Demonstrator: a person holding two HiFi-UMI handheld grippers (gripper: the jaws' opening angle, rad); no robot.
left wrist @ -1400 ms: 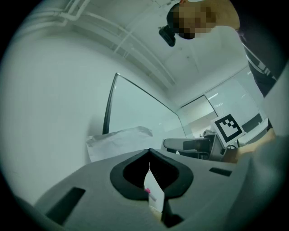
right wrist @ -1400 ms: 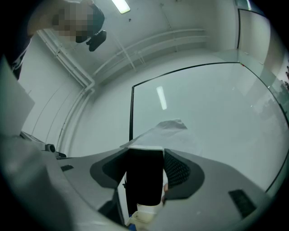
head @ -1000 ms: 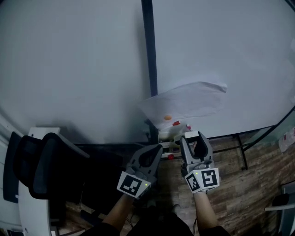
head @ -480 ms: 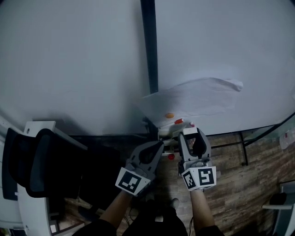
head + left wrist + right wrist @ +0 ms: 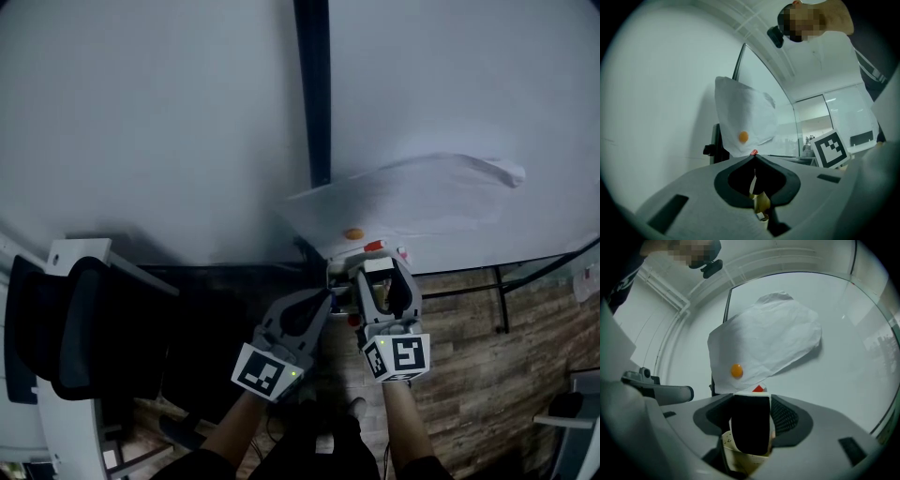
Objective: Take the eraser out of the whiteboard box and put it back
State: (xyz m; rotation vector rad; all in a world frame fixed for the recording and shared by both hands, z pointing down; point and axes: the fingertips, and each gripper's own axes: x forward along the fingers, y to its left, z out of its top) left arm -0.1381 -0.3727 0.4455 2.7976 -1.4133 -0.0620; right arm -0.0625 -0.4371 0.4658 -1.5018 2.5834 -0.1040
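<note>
My right gripper (image 5: 379, 273) is shut on the eraser (image 5: 378, 265), a black block with a white top, just in front of the whiteboard box (image 5: 337, 270) at the board's foot. In the right gripper view the eraser (image 5: 751, 425) fills the gap between the jaws. A red marker cap (image 5: 374, 247) sticks up from the box. My left gripper (image 5: 324, 299) is shut and holds nothing, a little left of the right one; its jaws meet at a point (image 5: 754, 159).
A creased white paper sheet (image 5: 412, 202) hangs on the whiteboard under an orange magnet (image 5: 353, 233). A dark post (image 5: 314, 94) divides the two boards. A black office chair (image 5: 75, 328) stands at the left. Black stand legs (image 5: 497, 300) cross the wooden floor (image 5: 487, 375).
The right gripper, with the eraser in it, has shifted left and closer to the box. The left gripper has stayed beside it, still shut.
</note>
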